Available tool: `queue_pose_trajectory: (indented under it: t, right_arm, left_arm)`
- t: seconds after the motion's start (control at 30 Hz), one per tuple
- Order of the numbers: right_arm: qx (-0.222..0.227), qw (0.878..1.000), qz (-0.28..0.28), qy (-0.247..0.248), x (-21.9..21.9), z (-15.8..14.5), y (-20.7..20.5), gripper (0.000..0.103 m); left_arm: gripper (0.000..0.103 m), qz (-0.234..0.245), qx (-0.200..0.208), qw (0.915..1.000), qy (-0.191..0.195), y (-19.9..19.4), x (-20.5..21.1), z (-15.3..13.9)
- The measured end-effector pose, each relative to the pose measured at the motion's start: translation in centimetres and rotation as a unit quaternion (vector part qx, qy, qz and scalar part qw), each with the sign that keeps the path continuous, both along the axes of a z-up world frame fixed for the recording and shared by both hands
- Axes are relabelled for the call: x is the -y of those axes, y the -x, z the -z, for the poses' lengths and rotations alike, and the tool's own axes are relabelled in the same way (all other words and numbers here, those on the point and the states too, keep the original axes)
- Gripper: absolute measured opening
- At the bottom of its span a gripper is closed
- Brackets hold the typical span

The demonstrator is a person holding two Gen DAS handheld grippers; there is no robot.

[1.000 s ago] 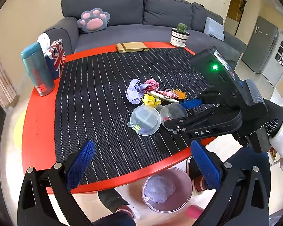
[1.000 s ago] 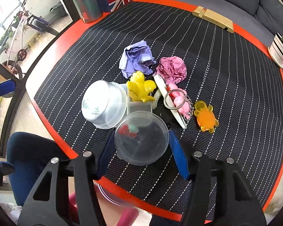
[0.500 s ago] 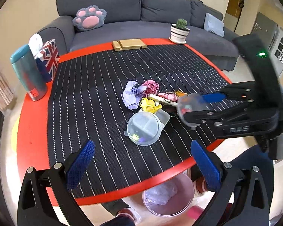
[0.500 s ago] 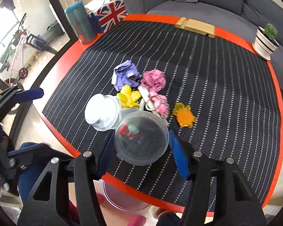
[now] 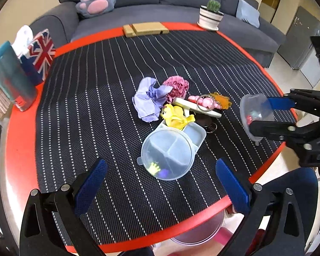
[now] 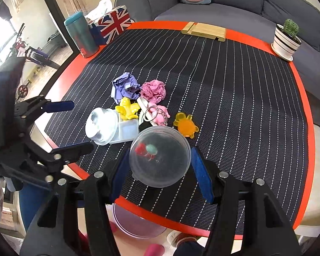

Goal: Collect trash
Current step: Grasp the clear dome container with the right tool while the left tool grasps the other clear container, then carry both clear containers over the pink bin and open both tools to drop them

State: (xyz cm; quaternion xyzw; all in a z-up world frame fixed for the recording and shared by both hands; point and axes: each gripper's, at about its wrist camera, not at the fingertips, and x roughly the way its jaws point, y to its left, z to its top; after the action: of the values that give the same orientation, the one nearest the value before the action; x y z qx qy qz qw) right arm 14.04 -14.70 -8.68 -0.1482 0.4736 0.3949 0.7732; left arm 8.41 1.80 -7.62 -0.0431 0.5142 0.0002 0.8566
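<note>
Step in hand: the right gripper (image 6: 160, 166) carries a clear round plastic cup (image 6: 160, 156), low centre of the right wrist view, above the table's near red edge (image 6: 138, 210).
Right jaws: clamped on the cup, blue pads against its sides.
Left gripper (image 5: 160, 182): jaws wide apart, nothing between them, hanging over the divided clear container (image 5: 167, 153) at lower centre.
Bin (image 6: 136, 224): pink-rimmed, on the floor under the table edge, bottom centre.
Trash left: purple paper wad (image 5: 148, 101) and pink paper wad (image 5: 177, 87), mid-frame, touching the toys.
Next move, my judgement: bring the cup out past the edge over the bin, then let go; the left can descend on the container.
</note>
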Motion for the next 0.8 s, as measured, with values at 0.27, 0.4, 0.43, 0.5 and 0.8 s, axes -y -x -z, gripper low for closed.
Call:
queue_pose_trajectory:
  t: [0.27,0.4,0.43,0.5,0.8]
  right_arm:
    - [-0.001,1.000,-0.001,-0.002,0.2,0.2,-0.2,0.058]
    - [0.000,1.000,-0.001,-0.005,0.3,0.2,-0.2,0.058]
    - [0.000,1.000,-0.001,-0.005,0.3,0.2,-0.2,0.058]
    - [0.001,1.000,-0.001,-0.008,0.3,0.1,-0.2,0.058]
    - [0.009,1.000,0.000,-0.014,0.6,-0.4,0.8,0.058]
  left_arm:
    - [0.092,-0.001,-0.020,0.9998,0.008,-0.9,-0.2,1.3]
    - [0.074,0.001,-0.023,0.9996,0.016,-1.0,-0.3,1.5]
    - [0.065,0.001,-0.026,0.9995,0.018,-1.0,-0.3,1.7]
    - [0.058,0.000,-0.025,0.9995,0.019,-1.2,-0.5,1.7]
    - [0.058,0.009,0.006,0.9999,0.011,0.3,0.2,-0.2]
